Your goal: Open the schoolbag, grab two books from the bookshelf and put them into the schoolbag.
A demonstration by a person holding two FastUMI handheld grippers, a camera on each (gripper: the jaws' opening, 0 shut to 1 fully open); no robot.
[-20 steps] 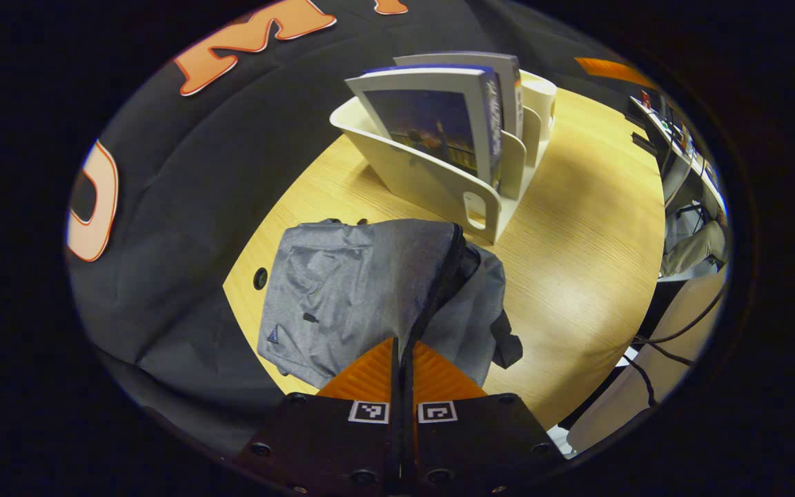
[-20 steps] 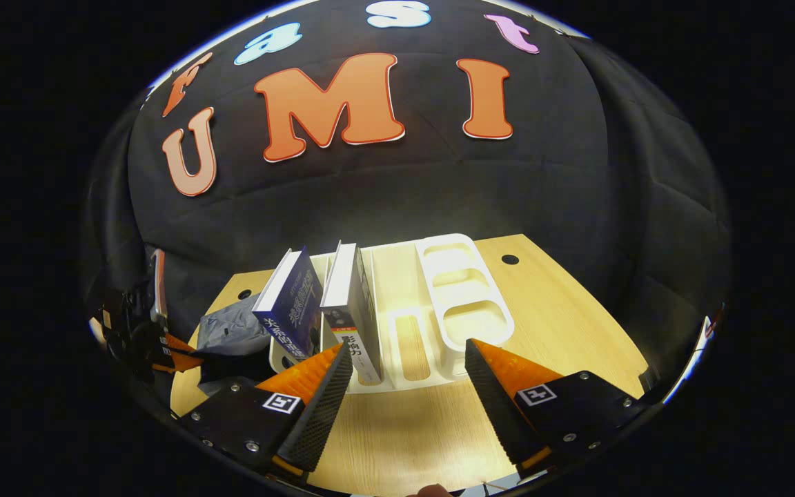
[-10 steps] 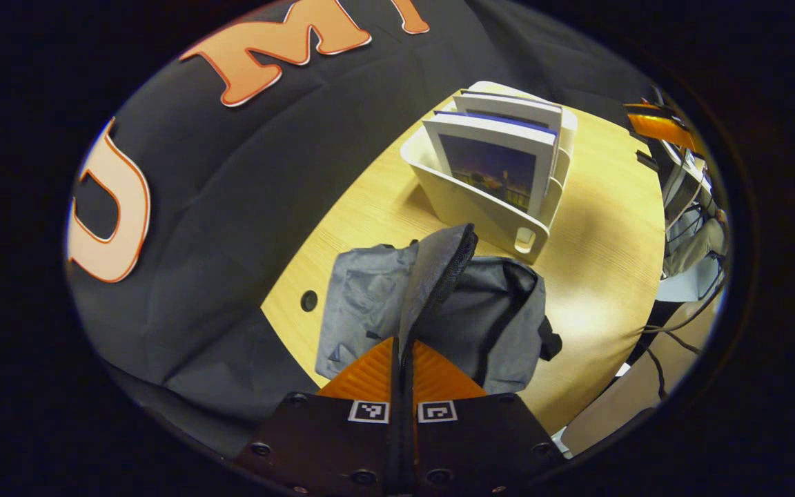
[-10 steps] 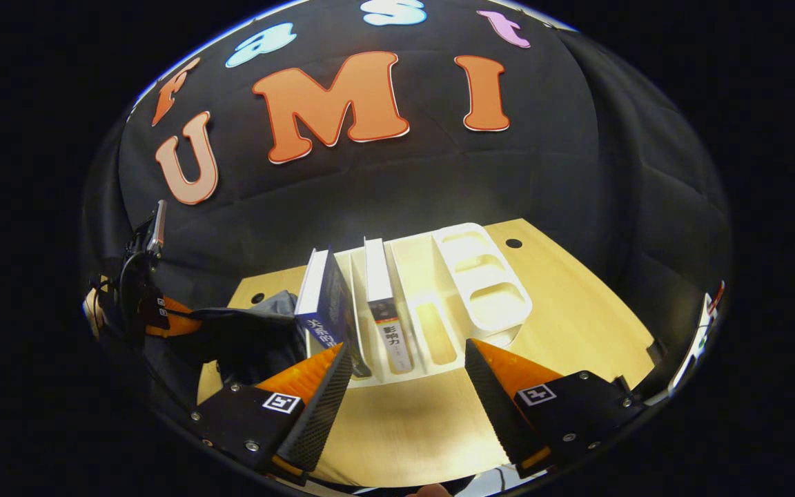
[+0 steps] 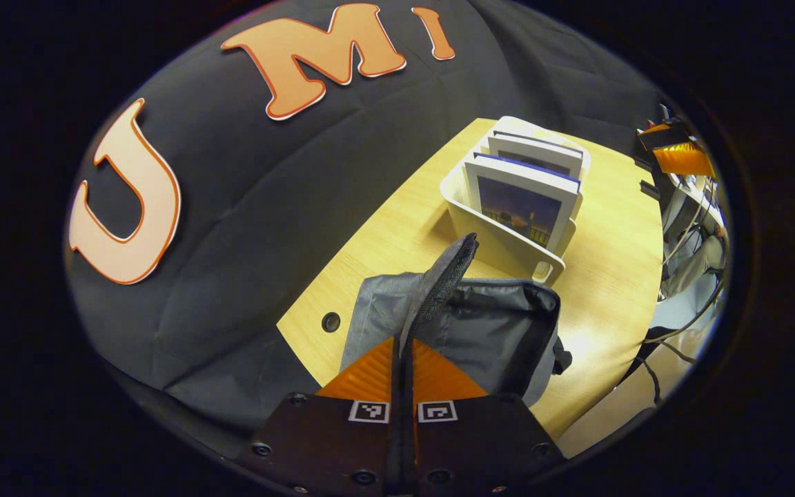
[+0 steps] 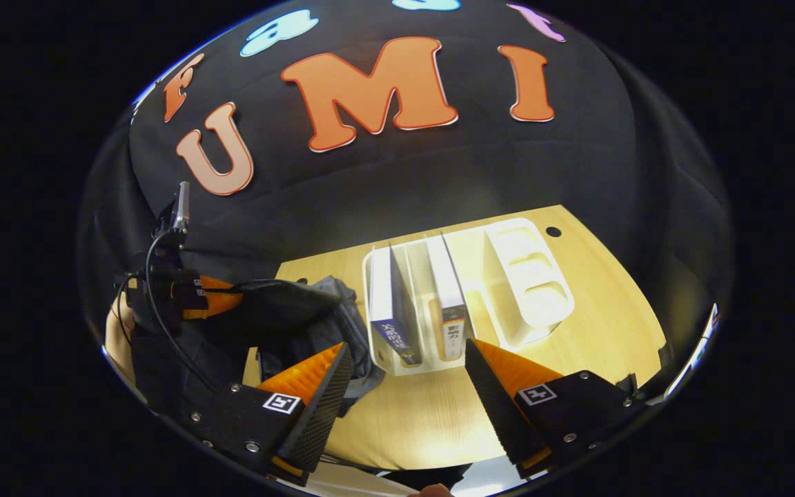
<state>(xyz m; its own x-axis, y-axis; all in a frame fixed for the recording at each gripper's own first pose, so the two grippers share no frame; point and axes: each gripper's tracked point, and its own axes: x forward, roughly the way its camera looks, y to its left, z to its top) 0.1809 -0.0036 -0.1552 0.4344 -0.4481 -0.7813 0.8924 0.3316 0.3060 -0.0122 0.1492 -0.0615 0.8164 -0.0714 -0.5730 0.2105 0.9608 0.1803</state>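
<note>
Up front, left tongs pinched tight on the zipper-edged flap of a grey fabric schoolbag, lifted to bare its dark inside. Bag resting on a light wooden surface, just beside a white plastic bookshelf holding two upright books. Right tongs spread wide, empty, near the bookshelf's front.

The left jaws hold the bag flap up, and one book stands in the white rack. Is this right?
Not quite. The left gripper does hold the bag flap up, but the white rack holds two books, not one; the right gripper view shows both standing.
</note>
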